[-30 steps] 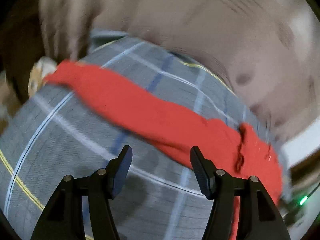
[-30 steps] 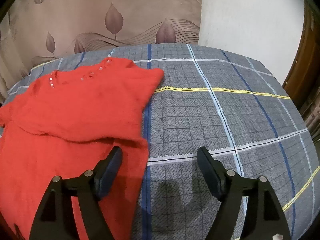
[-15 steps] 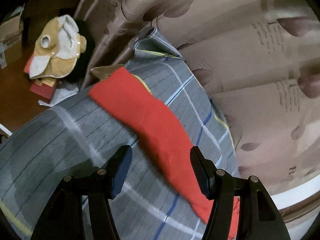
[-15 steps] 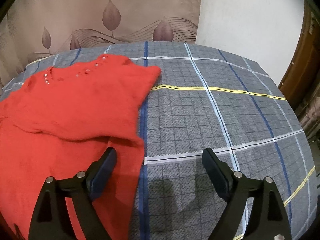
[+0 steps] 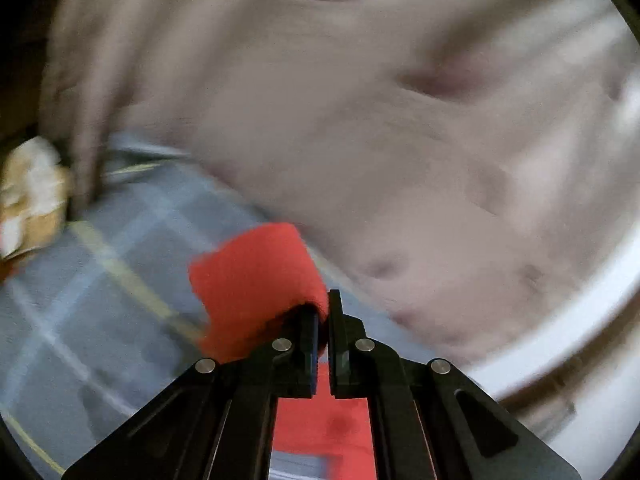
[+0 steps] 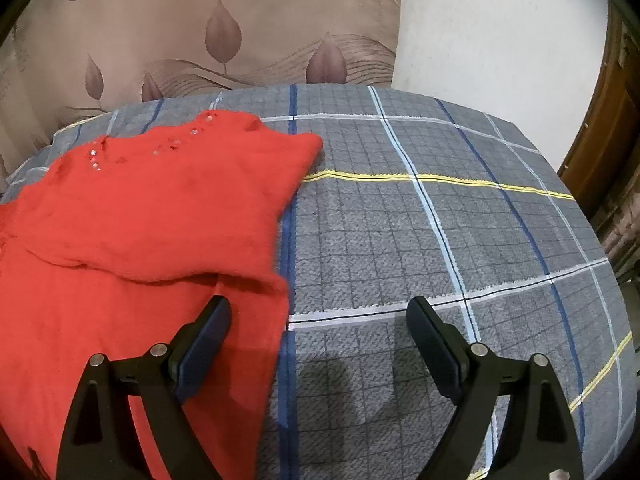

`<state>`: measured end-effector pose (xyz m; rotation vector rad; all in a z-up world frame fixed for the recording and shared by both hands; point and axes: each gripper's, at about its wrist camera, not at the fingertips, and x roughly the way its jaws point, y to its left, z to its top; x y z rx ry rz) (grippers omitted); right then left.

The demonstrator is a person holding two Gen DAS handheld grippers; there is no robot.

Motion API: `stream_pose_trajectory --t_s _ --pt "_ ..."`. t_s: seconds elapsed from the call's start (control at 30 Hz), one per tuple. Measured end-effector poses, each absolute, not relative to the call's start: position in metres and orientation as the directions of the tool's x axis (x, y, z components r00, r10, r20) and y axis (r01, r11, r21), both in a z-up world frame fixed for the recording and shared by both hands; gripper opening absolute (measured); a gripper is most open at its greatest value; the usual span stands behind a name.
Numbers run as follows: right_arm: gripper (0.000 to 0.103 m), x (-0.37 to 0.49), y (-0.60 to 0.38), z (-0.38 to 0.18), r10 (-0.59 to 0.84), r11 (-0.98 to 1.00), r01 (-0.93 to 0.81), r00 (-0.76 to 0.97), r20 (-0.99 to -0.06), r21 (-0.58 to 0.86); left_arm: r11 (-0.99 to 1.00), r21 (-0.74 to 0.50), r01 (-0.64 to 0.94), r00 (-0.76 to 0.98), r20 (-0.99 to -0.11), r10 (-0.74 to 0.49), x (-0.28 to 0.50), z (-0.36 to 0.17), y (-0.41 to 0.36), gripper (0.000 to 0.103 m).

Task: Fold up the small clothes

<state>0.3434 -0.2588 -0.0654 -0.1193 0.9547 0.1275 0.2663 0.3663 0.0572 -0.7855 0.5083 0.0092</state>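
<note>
A red knit sweater [image 6: 152, 208] with small beads at the neckline lies on the grey plaid cloth [image 6: 400, 240], one sleeve folded across its body. My right gripper [image 6: 318, 320] is open and empty, low over the sweater's right hem edge, its left finger above the red fabric. In the blurred left wrist view my left gripper [image 5: 323, 320] is shut on a red sleeve end [image 5: 256, 276], which sticks up in front of the fingers above the cloth [image 5: 100, 300].
A brown leaf-patterned curtain [image 6: 224, 40] hangs behind the surface, beside a white wall [image 6: 500, 40] and a wooden door frame [image 6: 604, 128] at right. A tan and white object [image 5: 28, 196] lies at the left beyond the cloth's edge.
My left gripper has closed on the red sleeve and is swinging fast, blurring its view. My right gripper has opened a little wider and stayed in place.
</note>
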Motion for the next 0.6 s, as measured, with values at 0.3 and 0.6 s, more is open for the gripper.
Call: stream_pose_trajectory --t_s 0.3,0.6 --pt "0.09 0.339 -0.266 -0.058 0.117 0.986 -0.167 0.595 -0.795 0.021 0.811 -0.563 0.158 0.728 -0.489 -0.481 0.362 0.096 0.103 0.003" --pt "0.092 0.334 -0.277 -0.051 0.203 0.977 -0.176 0.616 -0.761 0.119 0.771 -0.576 0.272 0.512 -0.592 -0.623 0.409 -0.006 -0.046 0.005"
